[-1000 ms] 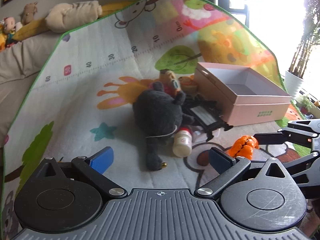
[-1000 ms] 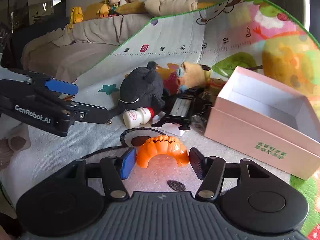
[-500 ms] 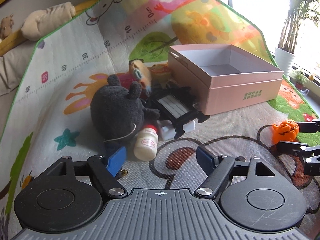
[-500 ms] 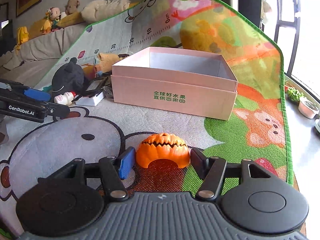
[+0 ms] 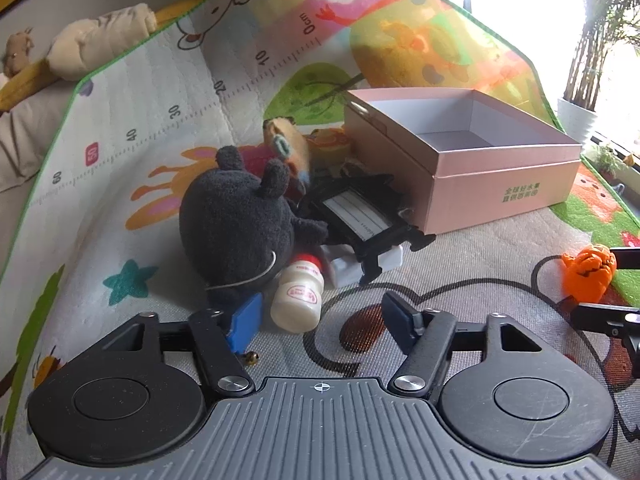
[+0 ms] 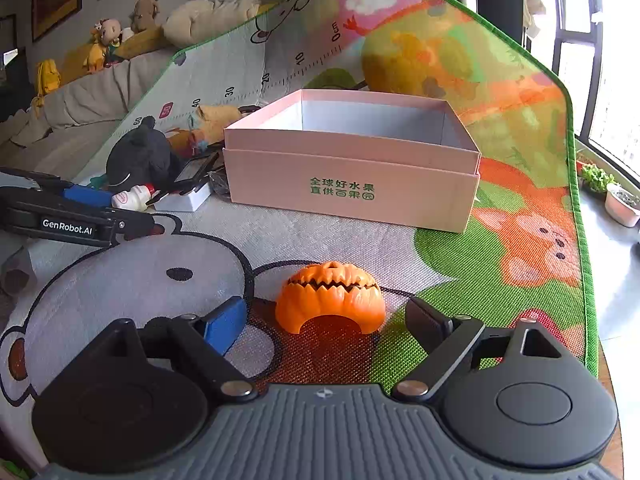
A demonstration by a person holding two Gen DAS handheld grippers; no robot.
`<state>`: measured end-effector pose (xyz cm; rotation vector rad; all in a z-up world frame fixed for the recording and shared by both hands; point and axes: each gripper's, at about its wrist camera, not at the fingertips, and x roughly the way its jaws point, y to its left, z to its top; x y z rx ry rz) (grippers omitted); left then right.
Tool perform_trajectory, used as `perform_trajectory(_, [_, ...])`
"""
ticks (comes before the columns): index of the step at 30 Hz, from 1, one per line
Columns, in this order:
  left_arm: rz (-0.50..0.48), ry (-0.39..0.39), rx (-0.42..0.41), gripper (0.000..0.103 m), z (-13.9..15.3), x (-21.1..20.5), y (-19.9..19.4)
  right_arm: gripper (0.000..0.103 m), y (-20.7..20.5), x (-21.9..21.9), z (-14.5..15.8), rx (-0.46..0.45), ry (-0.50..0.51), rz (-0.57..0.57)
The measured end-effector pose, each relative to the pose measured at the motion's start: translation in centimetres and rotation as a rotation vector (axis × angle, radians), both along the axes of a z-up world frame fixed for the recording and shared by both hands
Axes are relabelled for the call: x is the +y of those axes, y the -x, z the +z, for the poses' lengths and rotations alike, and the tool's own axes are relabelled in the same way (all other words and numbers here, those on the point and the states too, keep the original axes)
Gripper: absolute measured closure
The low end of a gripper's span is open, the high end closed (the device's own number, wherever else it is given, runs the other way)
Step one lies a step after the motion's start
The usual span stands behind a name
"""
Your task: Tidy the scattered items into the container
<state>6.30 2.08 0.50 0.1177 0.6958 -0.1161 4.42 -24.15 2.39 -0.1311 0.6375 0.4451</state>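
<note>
A small white drink bottle (image 5: 298,296) with a red cap lies on the play mat against a black plush toy (image 5: 236,224). My left gripper (image 5: 320,320) straddles the bottle; its jaws are closing, the blue pad sits near the bottle and the dark pad stands apart. An orange pumpkin toy (image 6: 330,296) rests on the mat between the pads of my right gripper (image 6: 325,326), whose jaws are opening and touch nothing. The open pink box (image 6: 348,188) stands behind the pumpkin, also seen as the pink box (image 5: 500,184).
A black frame with a white label (image 5: 360,216), a white block (image 5: 384,260) and a tan plush toy (image 5: 288,144) crowd between the black plush and the box. A sofa with soft toys (image 6: 120,40) lies beyond the mat. Potted plants (image 6: 612,196) stand by the window at right.
The right gripper carried the pumpkin from beside the pile to the mat before the box, then spread its pads off it. The left gripper came up to the bottle and its jaws narrowed.
</note>
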Motion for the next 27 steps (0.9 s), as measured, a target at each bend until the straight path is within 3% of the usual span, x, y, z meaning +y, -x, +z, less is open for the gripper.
perform_trajectory(6, [-0.016, 0.005, 0.005, 0.072, -0.2, 0.6, -0.8, 0.013, 0.0, -0.1, 0.0, 0.003, -0.009, 0.003])
perform_trajectory(12, [-0.074, 0.024, 0.015, 0.074, 0.3, 0.2, 1.0, 0.012, -0.2, -0.1, 0.0, 0.01, -0.019, 0.006])
perform_trajectory(16, [-0.219, 0.082, 0.066, 0.073, 0.9, -1.0, 4.3, 0.011, -0.2, -0.1, 0.0, 0.011, -0.016, 0.006])
perform_trajectory(19, [-0.256, 0.026, 0.088, 0.066, 0.6, -1.7, 5.8, 0.009, -0.2, -0.1, -0.1, 0.011, -0.013, 0.004])
perform_trajectory(20, [-0.236, -0.007, 0.083, 0.052, 0.5, -1.5, 5.9, 0.008, -0.2, -0.1, -0.1, 0.011, -0.014, 0.001])
perform_trajectory(22, [-0.153, -0.07, 0.057, 0.036, 0.6, -0.6, 5.6, 0.008, -0.2, -0.1, -0.1, 0.012, -0.016, -0.003])
perform_trajectory(24, [-0.075, -0.103, 0.04, 0.036, 0.9, 0.6, 4.9, 0.008, -0.2, -0.1, -0.1, 0.013, -0.017, -0.006])
perform_trajectory(27, [-0.023, -0.078, 0.037, 0.022, 1.5, 1.9, 4.5, 0.007, -0.2, -0.1, -0.1, 0.012, -0.016, -0.007])
